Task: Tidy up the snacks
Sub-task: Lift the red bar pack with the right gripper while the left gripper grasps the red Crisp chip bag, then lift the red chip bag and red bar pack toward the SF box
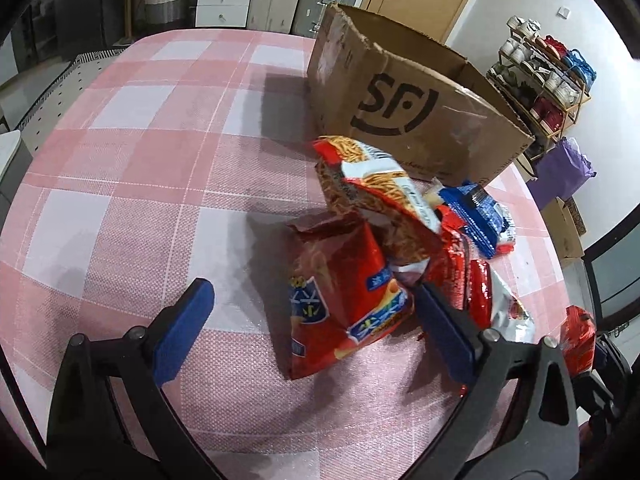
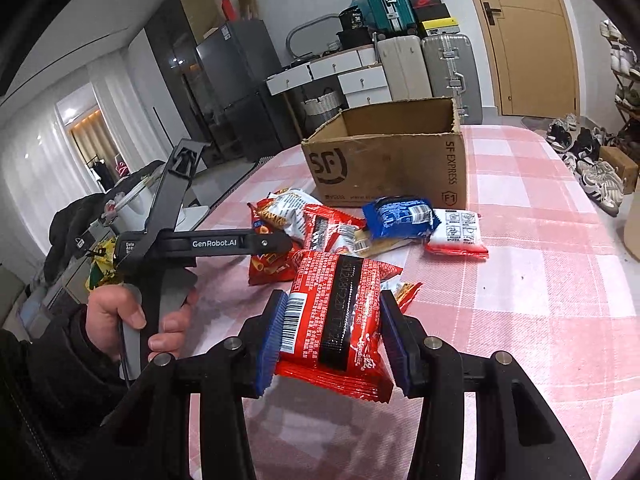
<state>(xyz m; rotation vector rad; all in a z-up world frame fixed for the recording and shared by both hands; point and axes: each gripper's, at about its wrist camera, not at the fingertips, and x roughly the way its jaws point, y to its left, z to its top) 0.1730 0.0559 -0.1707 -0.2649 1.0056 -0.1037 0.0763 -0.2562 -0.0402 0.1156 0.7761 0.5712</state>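
The left wrist view looked steeply down, close over the snack pile [image 1: 384,240] on the desk [image 1: 140,160]. The right wrist view sat farther back and flatter, facing the room. Both shared the pile and the cardboard box [image 2: 384,160].

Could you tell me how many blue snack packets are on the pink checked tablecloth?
1. The blue snack packet lies in front of the brown cardboard box, partly over a red-and-white packet. Others could be hidden under the pile.
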